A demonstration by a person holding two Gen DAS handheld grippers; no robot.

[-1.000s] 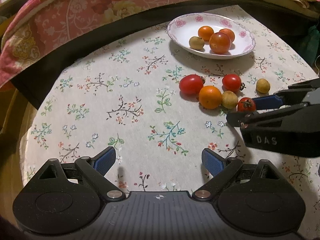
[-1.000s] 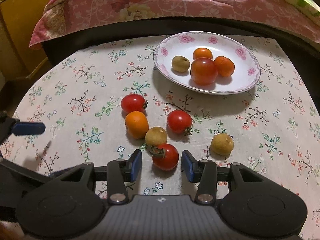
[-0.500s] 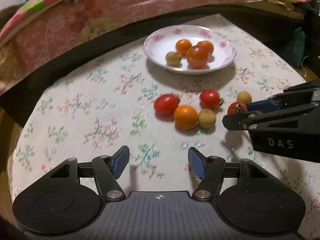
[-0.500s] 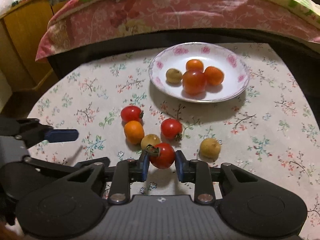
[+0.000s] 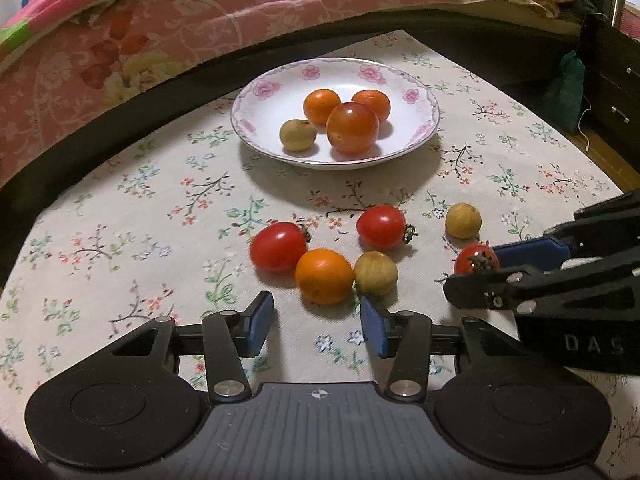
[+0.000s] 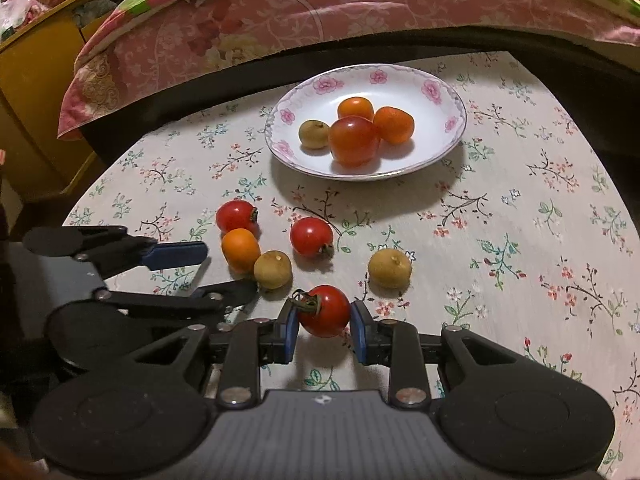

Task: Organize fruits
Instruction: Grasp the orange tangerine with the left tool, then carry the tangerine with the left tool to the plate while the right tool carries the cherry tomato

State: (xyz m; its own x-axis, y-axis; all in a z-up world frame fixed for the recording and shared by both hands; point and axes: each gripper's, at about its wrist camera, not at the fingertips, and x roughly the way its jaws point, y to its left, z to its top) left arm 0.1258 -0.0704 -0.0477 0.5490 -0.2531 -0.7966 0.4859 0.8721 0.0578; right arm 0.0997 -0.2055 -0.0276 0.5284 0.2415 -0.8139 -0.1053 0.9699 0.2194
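My right gripper [image 6: 324, 314] is shut on a red tomato [image 6: 324, 311] with a green stalk, just above the floral tablecloth. In the left wrist view that right gripper [image 5: 474, 272] and tomato [image 5: 476, 258] show at the right. My left gripper [image 5: 316, 320] is closing. An orange fruit [image 5: 324, 276] lies just beyond its tips, and its pads [image 5: 258, 322] touch nothing. Around it lie two red tomatoes [image 5: 278, 246] [image 5: 380, 226] and two tan fruits [image 5: 376, 273] [image 5: 463, 220]. The flowered white plate [image 5: 424, 96] at the back holds several fruits.
A pink floral quilt [image 6: 280, 12] hangs over a dark edge behind the round table. A yellow wooden cabinet [image 6: 28, 92] stands to the left and dark drawers [image 5: 616, 92] to the right. Bare cloth [image 6: 540, 240] lies right of the fruits.
The right gripper closed on the stalked tomato and raised it slightly. The left gripper moved in toward the fruit cluster while its jaws narrowed.
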